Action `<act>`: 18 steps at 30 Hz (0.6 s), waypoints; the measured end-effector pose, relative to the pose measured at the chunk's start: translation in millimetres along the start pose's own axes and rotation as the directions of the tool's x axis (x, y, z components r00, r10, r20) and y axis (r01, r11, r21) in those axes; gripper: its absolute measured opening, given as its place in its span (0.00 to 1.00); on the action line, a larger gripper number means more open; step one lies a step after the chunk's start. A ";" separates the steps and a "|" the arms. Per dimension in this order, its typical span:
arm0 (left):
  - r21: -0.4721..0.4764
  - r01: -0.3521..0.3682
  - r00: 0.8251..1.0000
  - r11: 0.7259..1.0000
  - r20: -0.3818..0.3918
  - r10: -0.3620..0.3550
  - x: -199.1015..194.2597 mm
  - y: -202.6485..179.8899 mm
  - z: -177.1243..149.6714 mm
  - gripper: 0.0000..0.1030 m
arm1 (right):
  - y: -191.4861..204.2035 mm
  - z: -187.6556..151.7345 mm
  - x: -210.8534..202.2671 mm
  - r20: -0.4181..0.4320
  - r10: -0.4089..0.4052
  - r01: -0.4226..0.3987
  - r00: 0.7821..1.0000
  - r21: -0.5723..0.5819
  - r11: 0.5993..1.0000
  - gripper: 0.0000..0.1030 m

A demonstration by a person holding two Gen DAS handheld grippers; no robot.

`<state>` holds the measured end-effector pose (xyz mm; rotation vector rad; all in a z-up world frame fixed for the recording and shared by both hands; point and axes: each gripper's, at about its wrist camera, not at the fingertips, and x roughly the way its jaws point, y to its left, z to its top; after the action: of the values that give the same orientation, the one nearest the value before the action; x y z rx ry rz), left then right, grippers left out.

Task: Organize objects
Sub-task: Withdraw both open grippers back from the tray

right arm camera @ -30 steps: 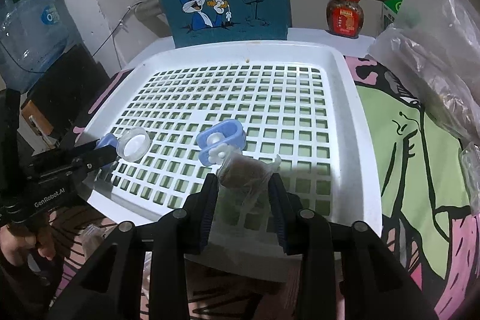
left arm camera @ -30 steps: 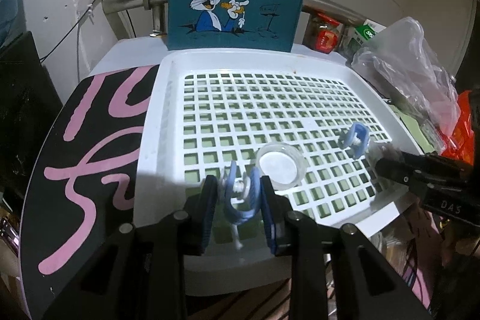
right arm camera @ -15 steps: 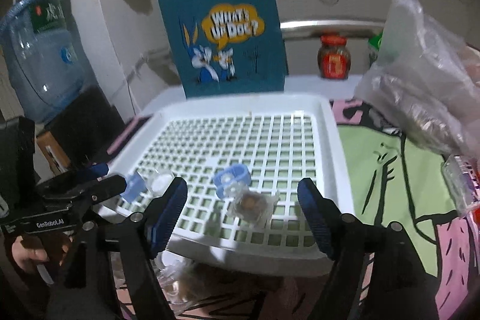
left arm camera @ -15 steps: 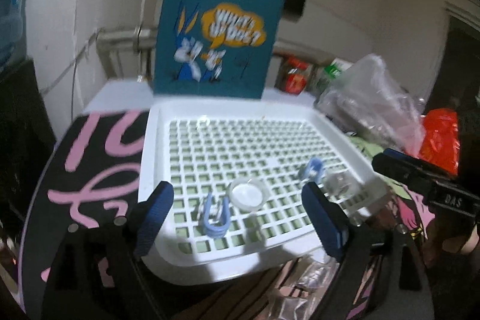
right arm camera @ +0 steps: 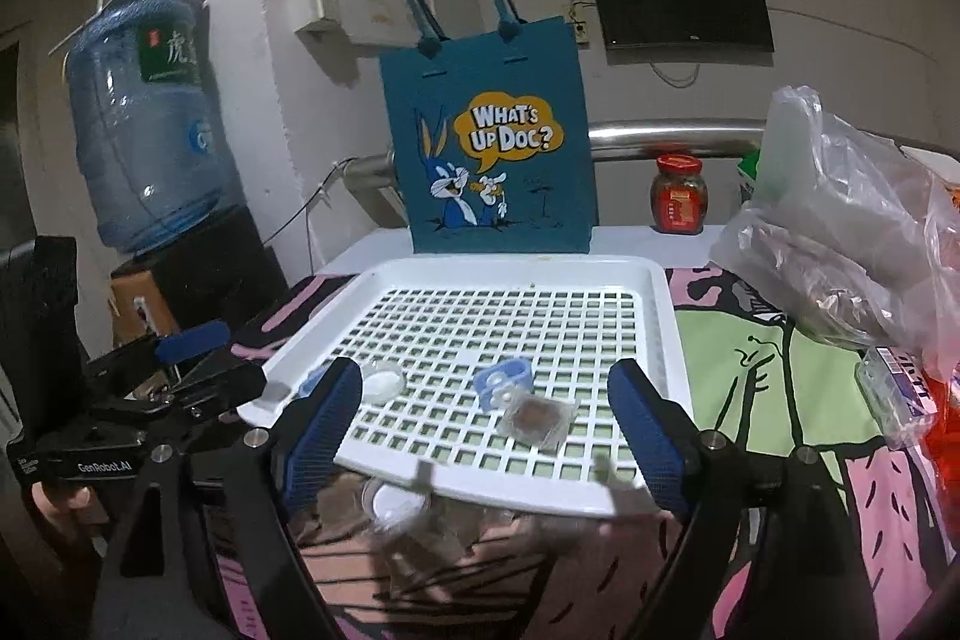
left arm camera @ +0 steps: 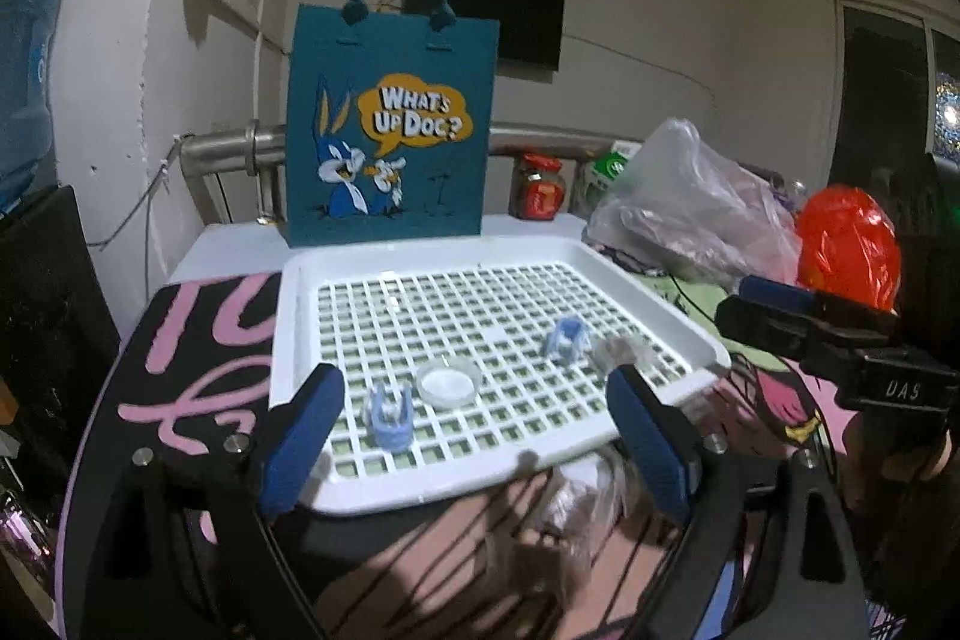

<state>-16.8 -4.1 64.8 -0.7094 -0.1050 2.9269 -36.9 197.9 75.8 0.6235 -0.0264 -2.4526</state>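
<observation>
A white grid tray (left arm camera: 300,340) lies on the table. On it are a pale blue clip (left arm camera: 389,415), a round clear dish (left arm camera: 449,383), a second blue clip (left arm camera: 565,337) and a clear packet with a brown piece inside (right arm camera: 537,415). My left gripper (left arm camera: 473,382) is open and drawn back above the tray's front edge, and the first clip lies free just inside its left finger. My right gripper (right arm camera: 486,370) is back from the tray too. Its jaws are opening with nothing between them, and the second clip (right arm camera: 503,383) and the packet lie ahead of it.
A teal cartoon tote bag (left arm camera: 390,130) stands behind the tray. A red jar (right arm camera: 678,196), clear plastic bags (right arm camera: 840,232) and a red bag (left arm camera: 846,244) crowd the right side. A water bottle (right arm camera: 144,124) stands at the left. Clear packets (right arm camera: 396,508) lie below the tray's front edge.
Both grippers opened and let go: the left released the blue clip, the right released the brown packet. Both then pulled back and rose, and both views now take in more of the room.
</observation>
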 end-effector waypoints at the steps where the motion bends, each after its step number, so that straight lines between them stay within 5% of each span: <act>1: 0.002 0.006 1.000 1.000 -0.004 -0.006 -0.7 -0.1 -2.5 0.88 | 1.7 -2.7 -0.1 -0.007 0.003 -0.003 1.000 -0.007 1.000 0.82; 18: 0.064 0.048 0.997 0.997 -0.062 -0.044 -14.8 -19.5 -21.9 0.88 | 1.8 -30.4 -14.4 -0.059 0.018 -0.019 0.998 -0.019 1.000 0.82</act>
<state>8.5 13.9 54.0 -0.7734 -0.0190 2.8479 -12.4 208.1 55.3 0.6836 0.0147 -2.4124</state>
